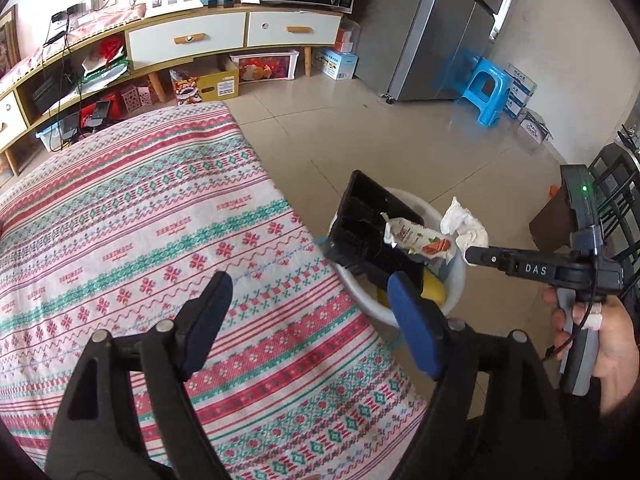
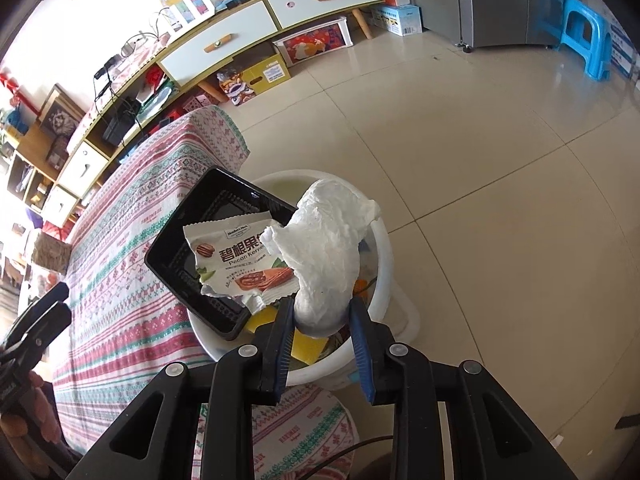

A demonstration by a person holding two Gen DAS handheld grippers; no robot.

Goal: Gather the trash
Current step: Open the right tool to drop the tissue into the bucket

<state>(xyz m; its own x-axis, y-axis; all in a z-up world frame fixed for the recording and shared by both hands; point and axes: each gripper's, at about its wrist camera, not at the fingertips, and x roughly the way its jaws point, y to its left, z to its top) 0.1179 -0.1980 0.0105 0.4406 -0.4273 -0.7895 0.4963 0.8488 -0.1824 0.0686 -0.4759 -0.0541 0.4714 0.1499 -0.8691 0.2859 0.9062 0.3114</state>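
Observation:
My right gripper (image 2: 322, 314) is shut on a crumpled white tissue (image 2: 328, 248) and holds it over the white bin (image 2: 382, 248) beside the table. The bin holds a tilted black tray (image 2: 188, 256), a pecan wrapper (image 2: 236, 264) and yellow scraps. In the left wrist view the tissue (image 1: 464, 224) hangs at the right gripper's tip above the bin (image 1: 452, 280), next to the tray (image 1: 360, 228) and wrapper (image 1: 420, 240). My left gripper (image 1: 308, 292) is open and empty above the patterned tablecloth (image 1: 140, 240).
A low cabinet (image 1: 188, 36) with drawers, boxes and cables runs along the far wall. A steel fridge (image 1: 452, 28) and a blue stool (image 1: 486, 92) stand on the tiled floor (image 2: 500, 160). A black rack (image 1: 616, 200) is at the right.

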